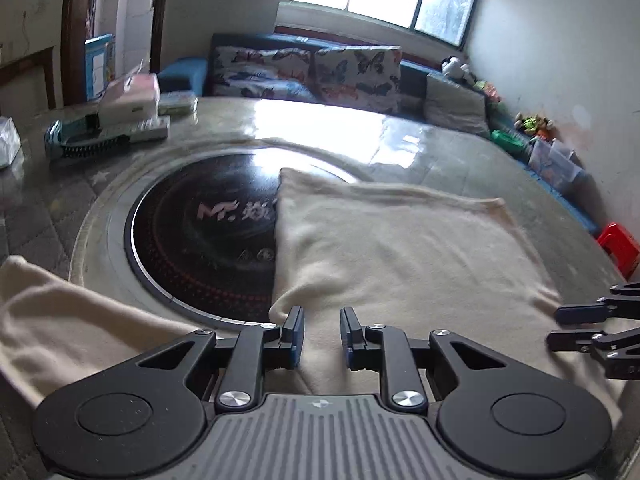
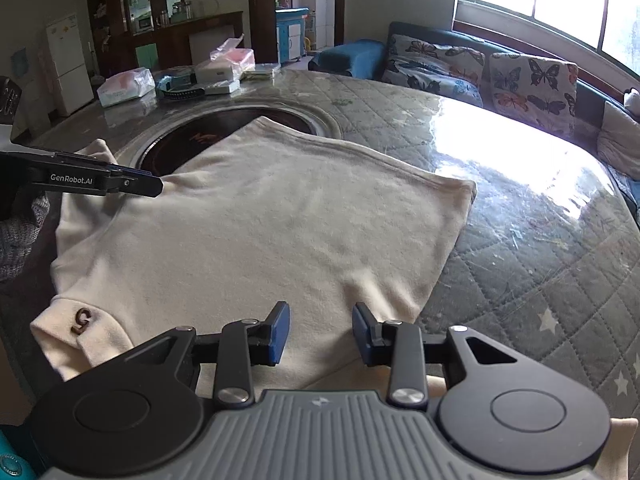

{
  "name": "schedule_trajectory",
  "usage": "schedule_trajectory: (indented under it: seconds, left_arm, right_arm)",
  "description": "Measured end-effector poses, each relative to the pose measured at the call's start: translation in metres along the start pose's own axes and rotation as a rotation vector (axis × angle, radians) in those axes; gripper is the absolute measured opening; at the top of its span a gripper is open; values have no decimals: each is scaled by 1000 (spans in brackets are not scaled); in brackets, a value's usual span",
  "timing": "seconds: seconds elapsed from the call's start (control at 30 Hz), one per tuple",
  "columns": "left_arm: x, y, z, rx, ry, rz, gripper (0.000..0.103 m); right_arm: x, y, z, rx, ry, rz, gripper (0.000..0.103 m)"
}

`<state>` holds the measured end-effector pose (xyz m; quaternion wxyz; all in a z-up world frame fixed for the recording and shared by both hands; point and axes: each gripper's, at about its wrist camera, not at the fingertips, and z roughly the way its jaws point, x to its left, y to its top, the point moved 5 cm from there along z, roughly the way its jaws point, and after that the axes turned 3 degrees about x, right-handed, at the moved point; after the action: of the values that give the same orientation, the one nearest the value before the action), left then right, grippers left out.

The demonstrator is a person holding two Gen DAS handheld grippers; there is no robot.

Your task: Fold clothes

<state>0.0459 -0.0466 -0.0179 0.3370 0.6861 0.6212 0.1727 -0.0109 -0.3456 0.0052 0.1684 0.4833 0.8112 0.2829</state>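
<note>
Cream garment lies partly folded ahead of our jaws, both the left gripper and right gripper parted and empty, further folds remaining.

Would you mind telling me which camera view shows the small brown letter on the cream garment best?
The right wrist view. The brown letter sits sharp and unobstructed on a folded part of the cream garment at lower left. The left wrist view shows only plain cream cloth, partly covering the round black cooktop; the letter does not appear there.
</note>
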Motion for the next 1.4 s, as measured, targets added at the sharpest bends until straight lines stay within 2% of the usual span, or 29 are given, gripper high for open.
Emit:
schedule_trajectory:
  seconds: [0.1,0.2,0.33,0.47,0.63,0.77,0.9,1.0,1.3,1.4]
  left_arm:
    - [-1,-3,-5,-15,5,24,20]
    - [-18,-9,-19,-33,-26,90,20]
    - [-41,-17,-37,-56,-69,178,20]
    - [-64,-35,-45,-47,-117,259,20]
    - [-81,-59,-47,-36,-125,355,21]
    - [-92,-71,-50,-32,-130,413,22]
    - [-100,-57,-58,-68,-150,409,22]
    - [-116,-52,-59,-80,-181,420,22]
    - [-167,-64,-45,-43,-281,475,22]
    - [-178,-70,-41,-28,-303,494,22]
  right_arm:
    - [-3,-3,-4,-1,-16,-3,34]
    - [2,-5,-19,-23,-7,-21,34]
    - [26,-14,-37,-17,35,-123,34]
    - [52,-30,-47,7,56,-214,34]
    - [65,-51,-52,35,22,-267,34]
    - [70,-65,-58,24,-12,-293,33]
    - [58,-66,-76,-14,-17,-217,33]
    - [35,-69,-88,-33,-56,-113,33]
    - [-95,-109,-98,-54,-351,327,34]
    - [-126,-124,-99,-66,-390,452,34]
